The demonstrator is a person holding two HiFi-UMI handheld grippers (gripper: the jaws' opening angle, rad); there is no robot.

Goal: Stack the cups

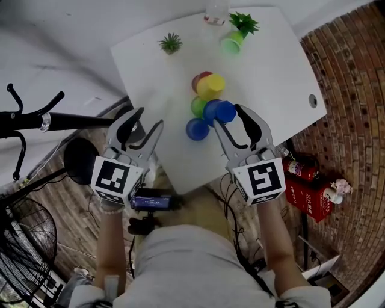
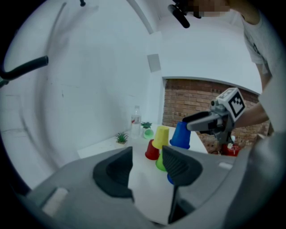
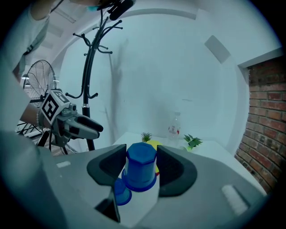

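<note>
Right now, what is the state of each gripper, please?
Left gripper: open, holding nothing.
Right gripper: closed on a blue cup.

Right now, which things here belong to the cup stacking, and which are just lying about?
Job: blue cup in right claw, other blue cup, green cup, yellow cup, red cup.
Lying about: bottle, spiky plant, leafy plant.

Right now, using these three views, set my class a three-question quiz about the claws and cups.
1. True or false: the left claw is open and empty.
2. What colour is the cup in the right claw? A red, B blue, C yellow.
3. Which way up is that cup?
Key: 1 true; 2 B; 3 upside down.
</note>
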